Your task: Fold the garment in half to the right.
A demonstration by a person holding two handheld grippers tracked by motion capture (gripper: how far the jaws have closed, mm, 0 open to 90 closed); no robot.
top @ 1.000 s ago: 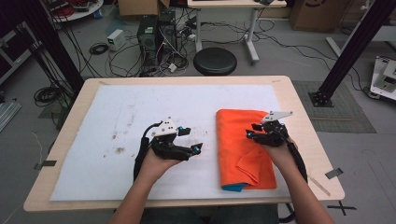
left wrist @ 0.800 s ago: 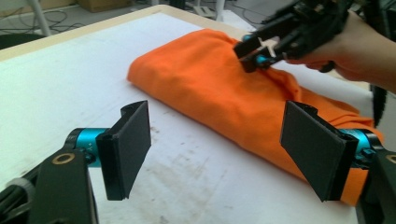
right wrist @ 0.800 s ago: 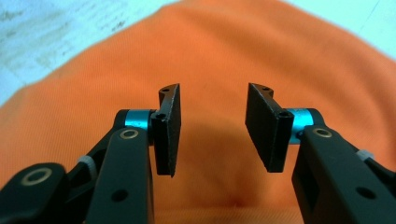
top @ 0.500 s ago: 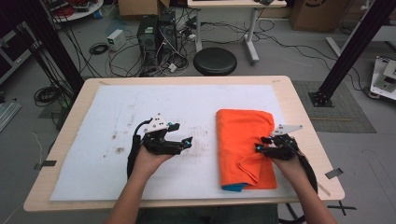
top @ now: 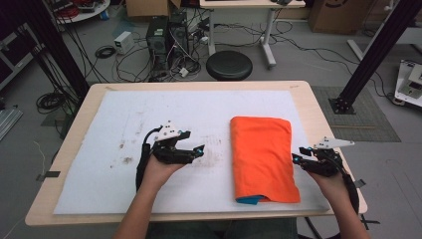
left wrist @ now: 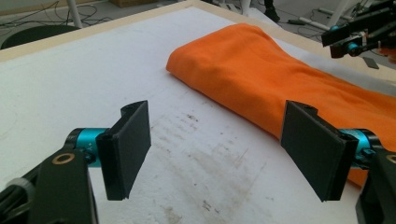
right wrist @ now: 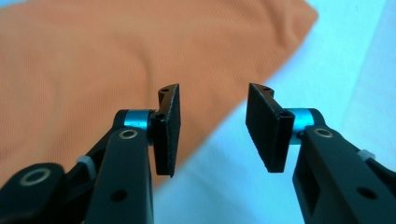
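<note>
Around me the room is cluttered: a floor strewn with cables, a computer tower (top: 160, 37) and a round black stool (top: 229, 65) beyond the far edge. My worktop (top: 303, 94) is a pale wooden slab under a white mat (top: 149, 114), smudged with dark marks near the middle. On the mat's right half lies the folded orange cloth (top: 261, 157), a long rectangle whose long axis runs from my near edge toward the far edge; a bit of blue (top: 247, 199) peeks out under its near left corner. My left hand-held gripper (top: 199, 151) sits left of the cloth and apart from it, aimed at it, jaws spread wide with nothing between them. My right hand-held gripper (top: 297, 158) is just off the cloth's right edge, jaws parted about halfway and holding nothing. The left gripper view adds the cloth's rounded fold (left wrist: 205, 81) and the mat's grime up close; the right gripper view shows the weave of the cloth (right wrist: 93, 70) beyond my jaws.
</note>
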